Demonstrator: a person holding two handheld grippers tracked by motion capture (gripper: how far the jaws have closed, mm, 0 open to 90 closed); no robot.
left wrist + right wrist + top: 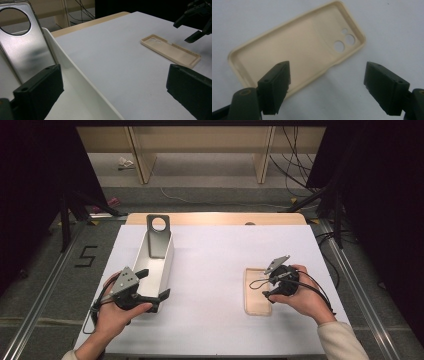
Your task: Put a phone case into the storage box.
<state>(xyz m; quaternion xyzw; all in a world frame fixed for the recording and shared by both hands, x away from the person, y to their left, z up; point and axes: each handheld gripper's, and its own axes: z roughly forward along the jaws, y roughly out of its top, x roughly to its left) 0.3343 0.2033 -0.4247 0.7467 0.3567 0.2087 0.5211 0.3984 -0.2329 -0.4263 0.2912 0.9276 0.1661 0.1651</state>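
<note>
A beige phone case (255,300) (170,51) (294,45) lies flat on the white table, hollow side up, its camera holes at the far end. My right gripper (267,285) (327,67) (182,32) hovers just above the case's near right edge, jaws wide open and holding nothing. On the left, a silver phone back with a round hole (159,242) (30,50) leans upright inside a white bin (165,265) (75,72). My left gripper (152,284) (112,72) stands open at the bin's near end, with the bin's right wall between its jaws and untouched.
The white table (210,270) has a wooden strip along its far edge. Beyond it are a grey floor, wooden furniture legs and loose cables. Black stands and dark curtains flank both sides. A wide stretch of table separates the bin from the case.
</note>
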